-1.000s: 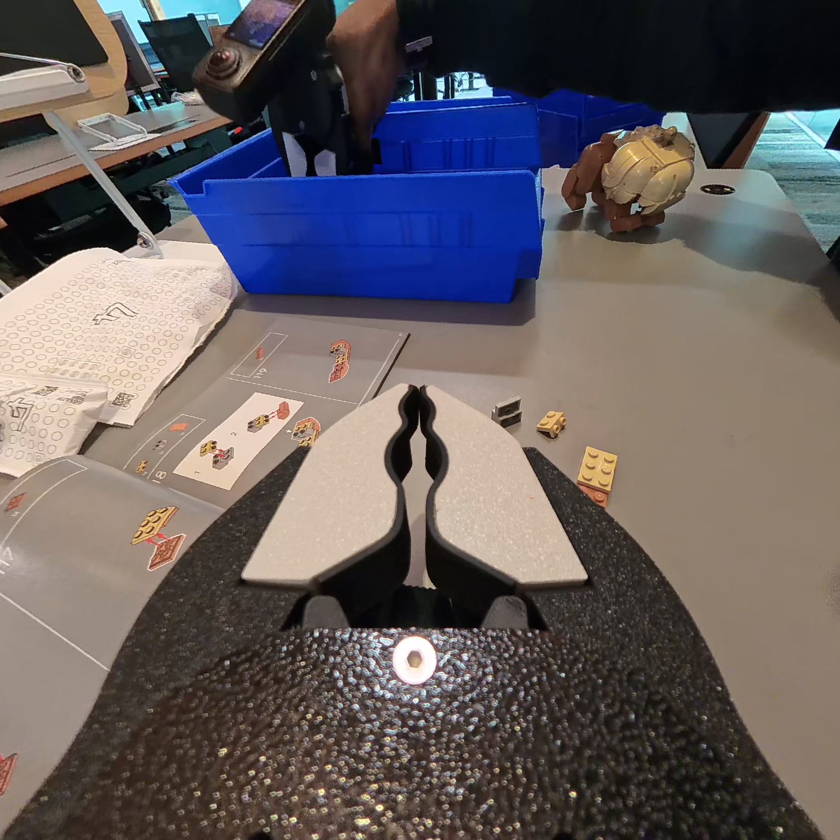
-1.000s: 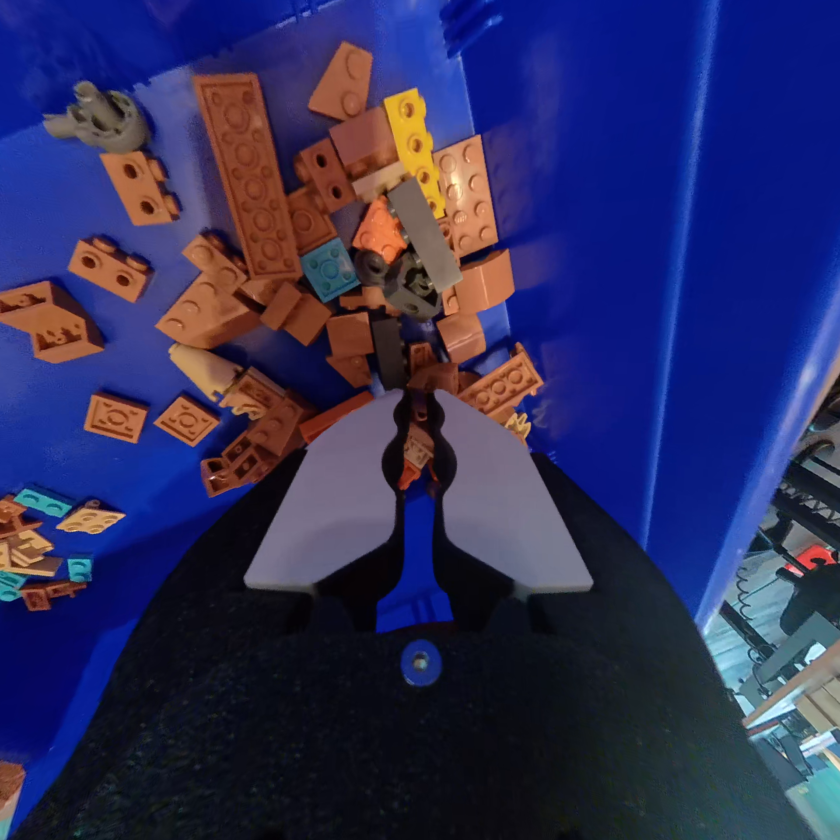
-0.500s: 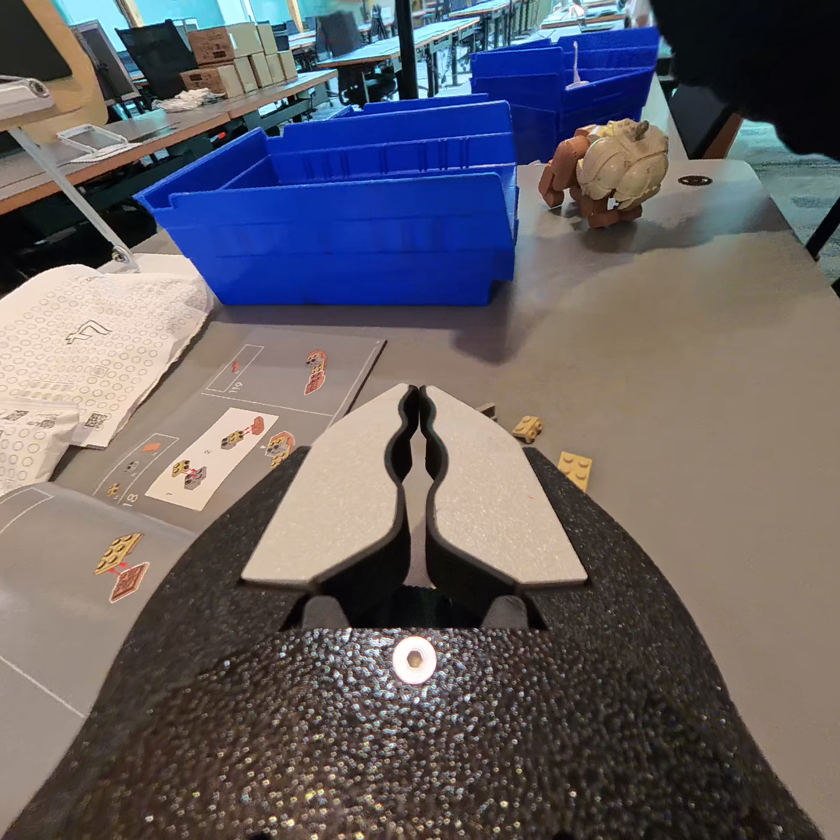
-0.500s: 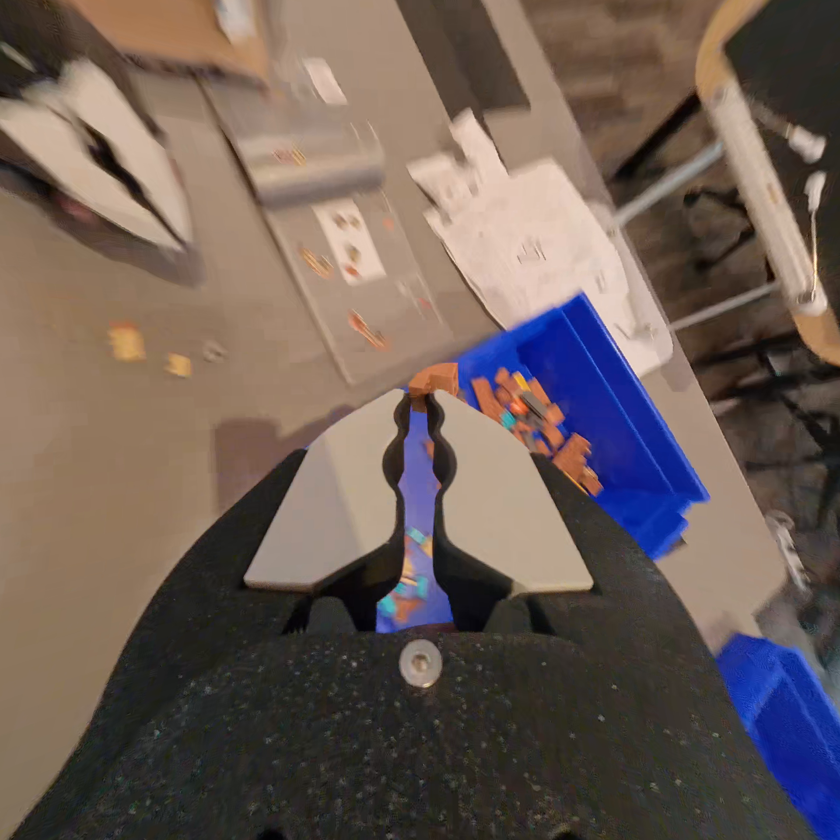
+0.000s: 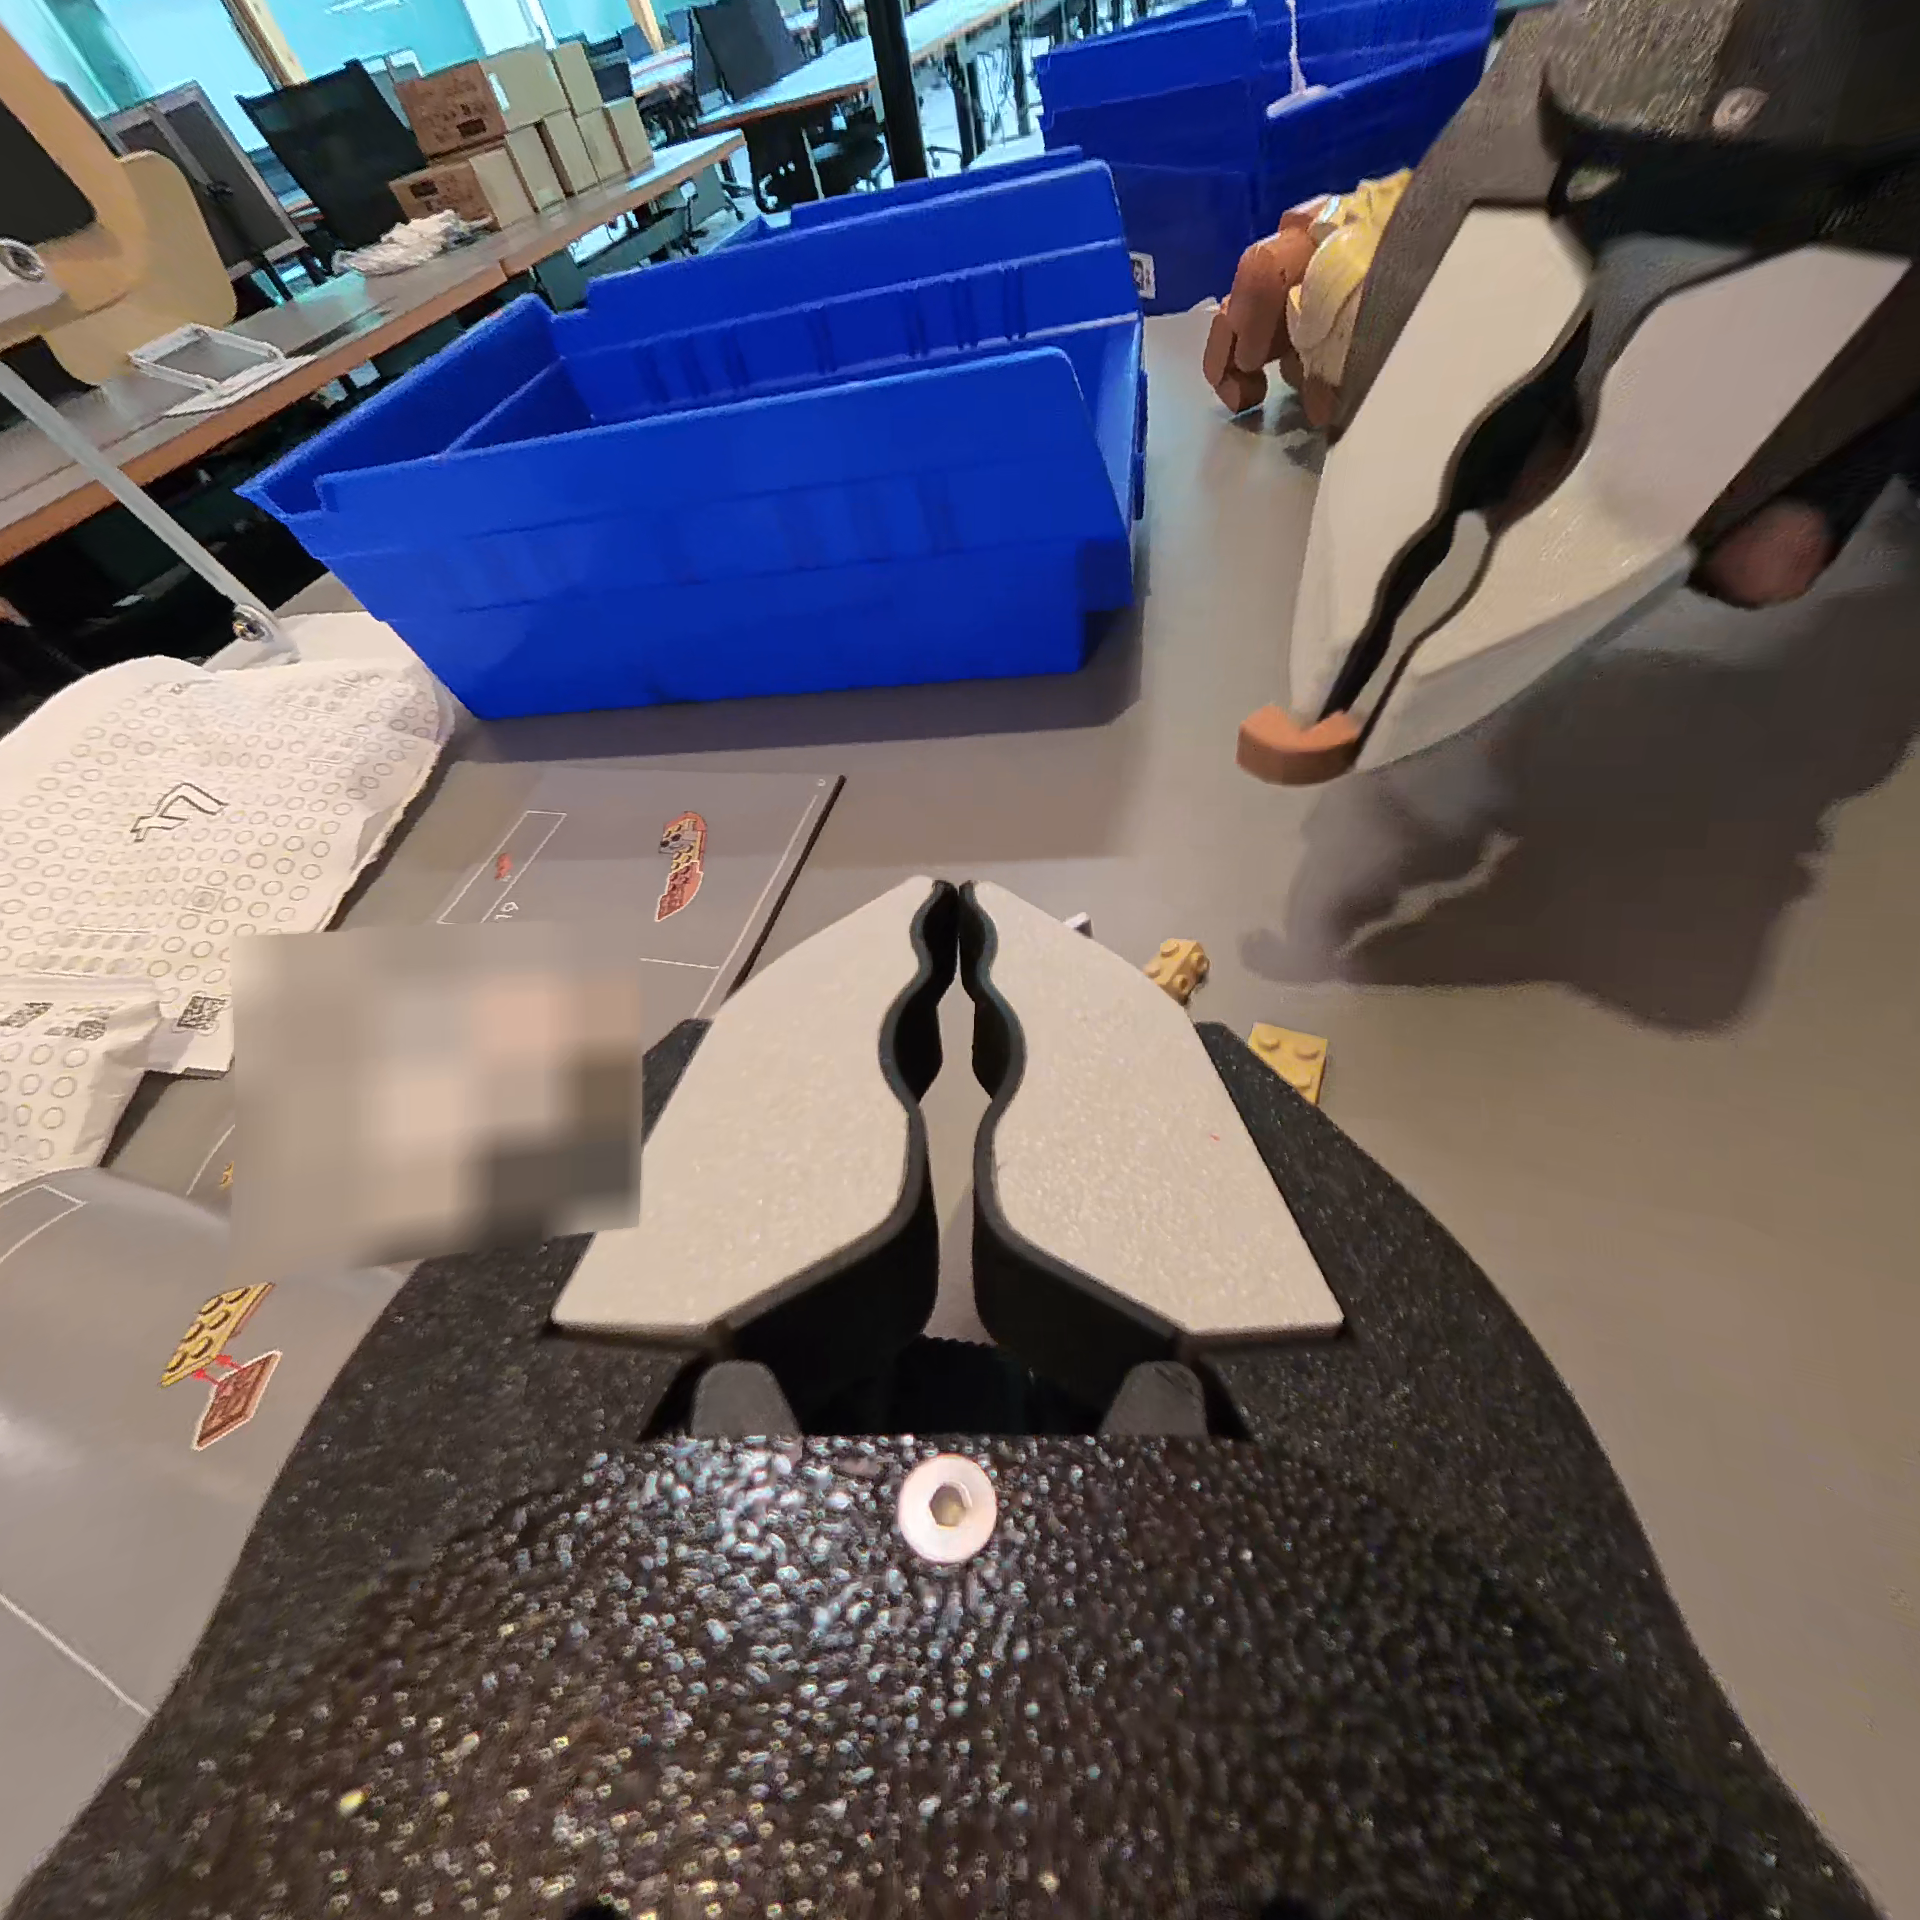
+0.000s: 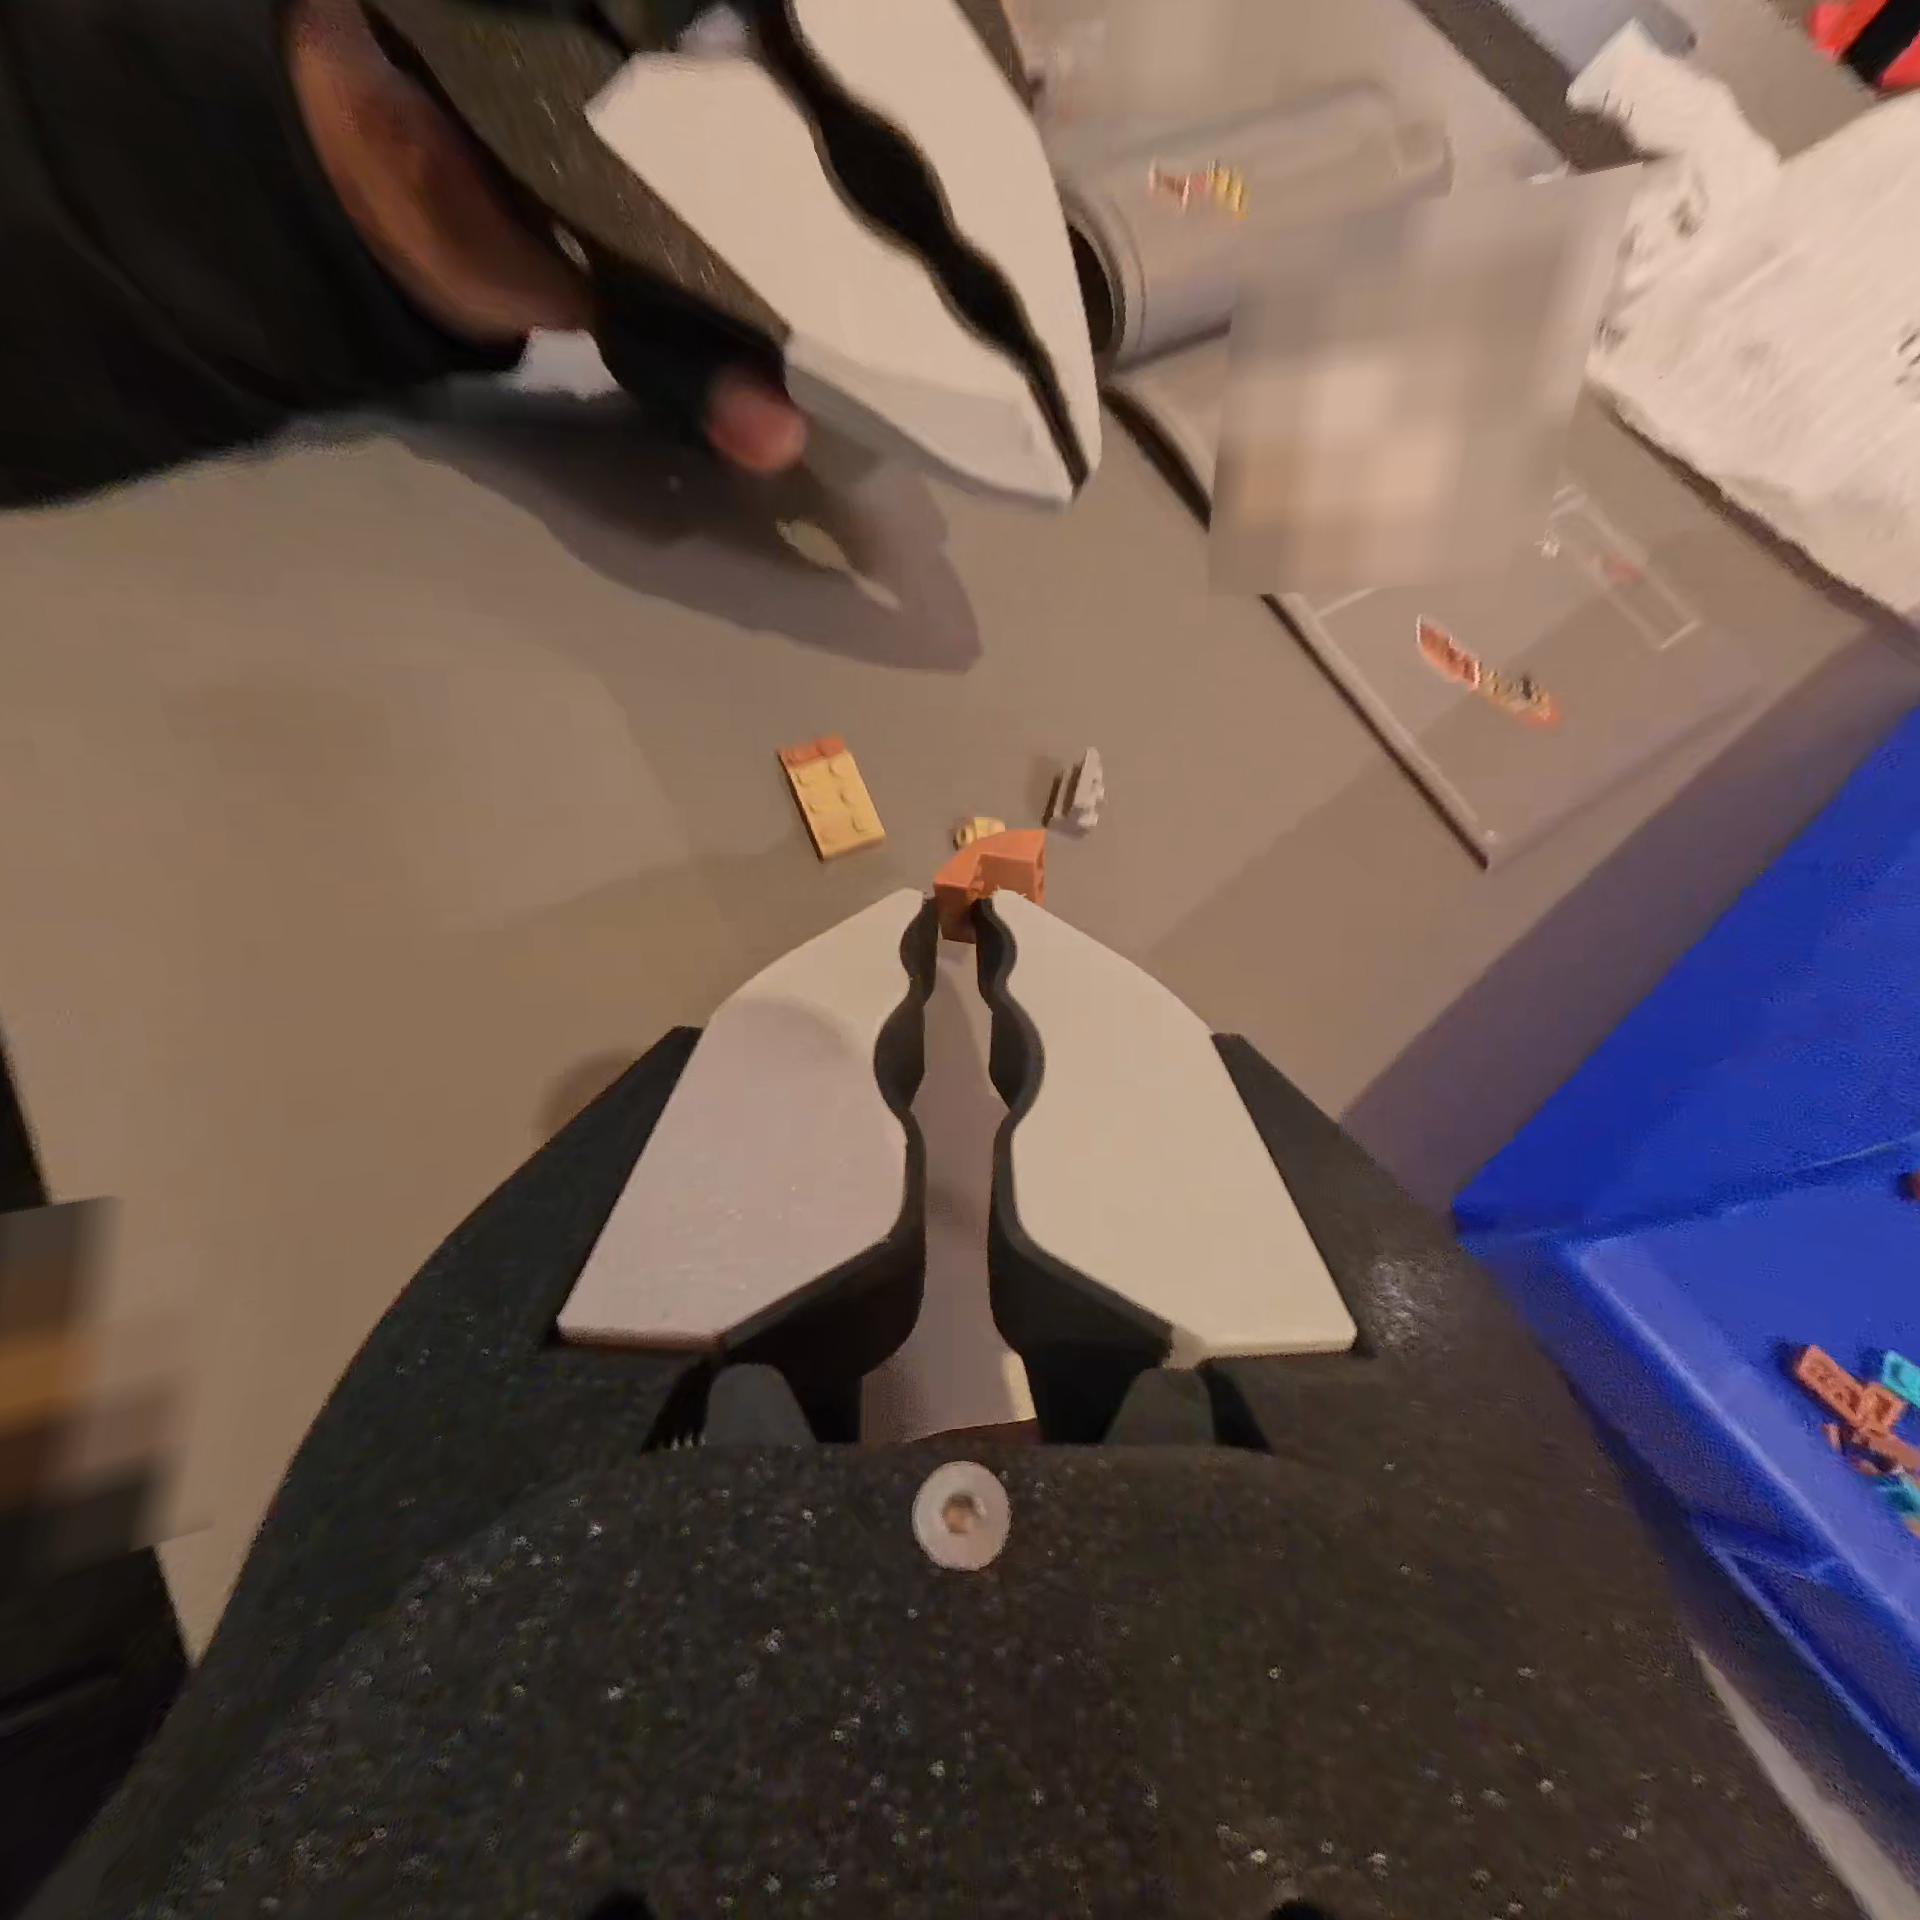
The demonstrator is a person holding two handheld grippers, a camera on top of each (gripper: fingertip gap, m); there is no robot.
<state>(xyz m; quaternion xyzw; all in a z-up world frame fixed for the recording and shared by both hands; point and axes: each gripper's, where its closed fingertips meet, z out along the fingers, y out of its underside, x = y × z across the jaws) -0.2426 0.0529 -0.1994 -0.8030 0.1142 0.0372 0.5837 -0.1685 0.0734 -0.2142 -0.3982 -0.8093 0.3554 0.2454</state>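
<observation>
Bricks, tan plate [image 6: 831, 800] and grey bit [image 6: 1075, 795], lie on the worktop [image 6: 364, 831] under the right gripper [image 6: 961, 914], whose jaws pinch a small brown brick [image 6: 987, 873]; left gripper [image 5: 956, 894] jaws are closed on nothing.

We find printed marks in a few places but do not copy them out. The white paper bag [image 5: 156, 831], patterned with small rings, bears one large dark character mark. A second white bag [image 5: 62, 1023] below it carries small square code patches. The grey instruction booklet [image 5: 623, 852] shows a small step number in a framed box beside a coloured brick drawing. A small white sticker [image 5: 1143, 278] sits on a blue bin [image 5: 727, 540], too small to read.
</observation>
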